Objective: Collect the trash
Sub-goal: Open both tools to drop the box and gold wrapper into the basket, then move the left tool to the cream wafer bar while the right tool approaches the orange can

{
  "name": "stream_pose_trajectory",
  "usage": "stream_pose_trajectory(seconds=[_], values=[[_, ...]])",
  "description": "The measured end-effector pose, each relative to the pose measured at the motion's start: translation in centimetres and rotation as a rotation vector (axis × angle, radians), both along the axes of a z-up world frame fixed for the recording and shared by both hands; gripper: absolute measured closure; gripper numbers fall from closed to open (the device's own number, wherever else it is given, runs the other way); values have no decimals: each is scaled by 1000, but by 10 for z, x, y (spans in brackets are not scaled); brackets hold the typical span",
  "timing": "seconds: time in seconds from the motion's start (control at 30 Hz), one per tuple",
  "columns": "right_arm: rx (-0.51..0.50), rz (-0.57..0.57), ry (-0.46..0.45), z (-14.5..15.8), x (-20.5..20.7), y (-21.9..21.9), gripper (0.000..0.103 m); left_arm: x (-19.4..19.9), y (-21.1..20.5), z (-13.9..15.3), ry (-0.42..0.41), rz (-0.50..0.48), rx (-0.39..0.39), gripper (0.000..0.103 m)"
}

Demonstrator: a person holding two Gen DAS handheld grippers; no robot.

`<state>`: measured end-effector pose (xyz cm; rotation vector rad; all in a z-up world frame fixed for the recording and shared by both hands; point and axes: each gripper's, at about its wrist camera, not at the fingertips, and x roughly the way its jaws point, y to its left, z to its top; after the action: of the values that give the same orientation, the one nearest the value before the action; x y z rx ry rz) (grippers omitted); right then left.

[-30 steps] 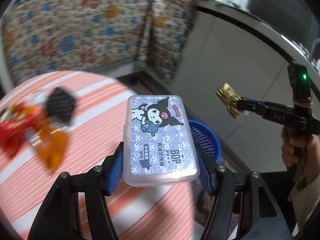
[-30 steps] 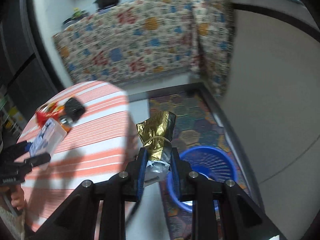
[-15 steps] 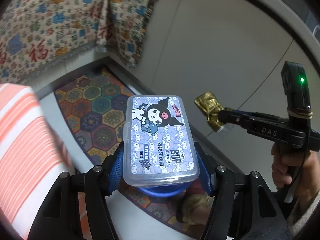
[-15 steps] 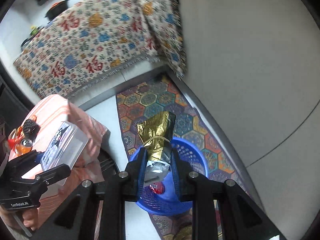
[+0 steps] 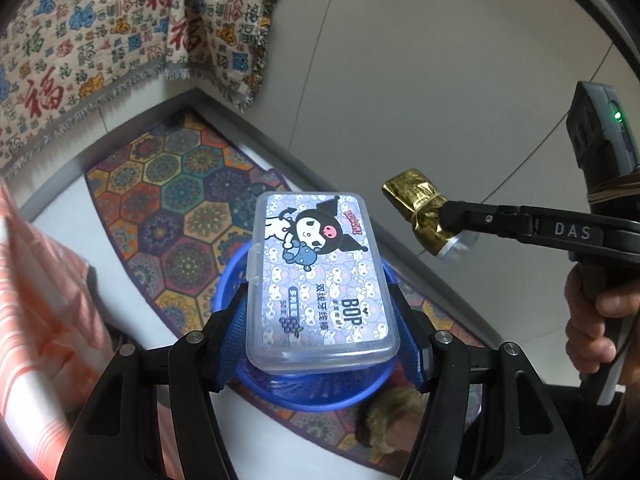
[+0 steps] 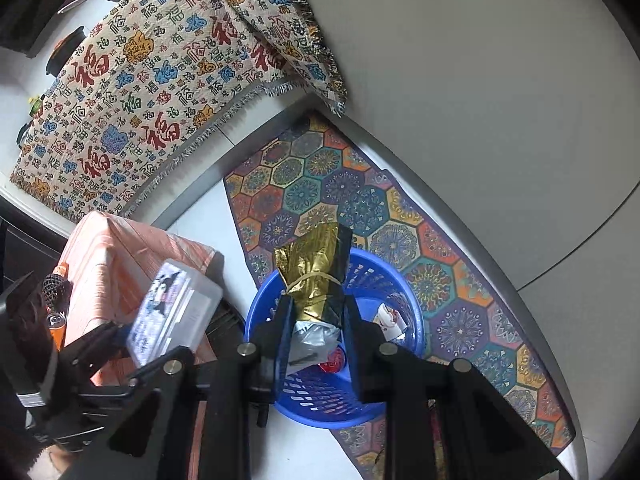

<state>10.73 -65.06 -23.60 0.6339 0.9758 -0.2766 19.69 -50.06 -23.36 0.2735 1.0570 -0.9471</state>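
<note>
My left gripper (image 5: 320, 316) is shut on a clear plastic floss box (image 5: 320, 280) with a cartoon label, held above the blue mesh trash basket (image 5: 320, 392) on the floor. My right gripper (image 6: 314, 316) is shut on a gold foil wrapper (image 6: 316, 268) tied with a rubber band, directly over the same basket (image 6: 320, 396). The basket holds some red and white scraps (image 6: 384, 316). The right gripper with the wrapper (image 5: 420, 208) also shows in the left wrist view, to the right of the box. The box (image 6: 172, 312) shows at the left of the right wrist view.
The basket stands on a hexagon-patterned rug (image 6: 360, 200) beside a grey wall (image 6: 480, 80). The table with an orange striped cloth (image 6: 112, 252) is at the left, with more trash (image 6: 56, 292) on it. A patterned cloth (image 6: 160, 80) hangs over the counter behind.
Both grippers have moved off the table and tilted down toward the floor. The box and the foil wrapper now hang over the blue basket.
</note>
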Motion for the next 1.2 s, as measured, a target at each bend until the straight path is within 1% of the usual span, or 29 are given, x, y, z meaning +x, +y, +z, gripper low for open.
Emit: stream_pose_trajectory(seconds=[0.1, 0.13, 0.17, 0.2, 0.3, 0.37, 0.43, 0.5, 0.53, 0.57, 0.6, 0.67, 0.73, 0.77, 0.83, 0.87, 0.93, 1.0, 1.03, 1.07, 1.17, 1.2], values=[[21, -3, 2, -6, 4, -1, 73, 5, -10, -8, 6, -7, -1, 35], [29, -5, 1, -7, 5, -2, 70, 7, -14, -10, 8, -9, -2, 32], [33, -7, 0, -8, 6, -3, 65, 9, -18, -13, 9, -10, -7, 32], [34, -12, -1, -9, 6, -5, 63, 9, -19, -13, 11, -10, -11, 31], [35, -17, -6, -9, 5, -7, 62, 9, -21, -13, 18, -1, -16, 30], [24, -24, -22, -3, 2, -7, 62, 6, -15, -3, 8, 2, -37, 30], [-4, -26, -48, 7, -1, -5, 62, 1, 0, 17, -22, 14, -75, 30], [-59, -21, -81, 22, -4, 1, 62, -6, 17, 41, -53, 21, -112, 27], [-83, -16, -95, 30, -4, 4, 62, -10, 30, 56, -77, 28, -127, 22], [-137, -9, -124, 43, -5, 12, 62, -14, 42, 68, -98, 38, -137, 18], [-180, -4, -149, 53, -6, 19, 62, -19, 59, 84, -120, 47, -153, 17], [-262, 8, -202, 73, -9, 34, 54, -30, 99, 107, -155, 65, -168, 11], [-357, 26, -264, 93, -13, 58, 49, -38, 138, 117, -184, 98, -159, 9], [-385, 37, -282, 99, -13, 67, 49, -44, 157, 120, -197, 119, -149, 6], [-456, 78, -325, 112, -14, 98, 48, -53, 199, 118, -214, 178, -102, 6], [-479, 101, -341, 117, -13, 113, 48, -57, 225, 113, -224, 221, -60, 6], [-518, 153, -362, 123, -10, 148, 47, -57, 263, 103, -236, 292, 9, 6], [-534, 216, -369, 125, -5, 186, 47, -52, 307, 89, -257, 375, 84, 6], [-531, 241, -372, 125, -4, 201, 47, -48, 327, 83, -265, 415, 116, 6], [-512, 290, -378, 124, 0, 228, 47, -43, 353, 76, -272, 474, 150, 6], [-432, 406, -392, 116, 4, 293, 47, -26, 402, 61, -264, 584, 188, 6], [-399, 462, -384, 110, 6, 318, 47, -19, 417, 56, -262, 615, 202, 6]])
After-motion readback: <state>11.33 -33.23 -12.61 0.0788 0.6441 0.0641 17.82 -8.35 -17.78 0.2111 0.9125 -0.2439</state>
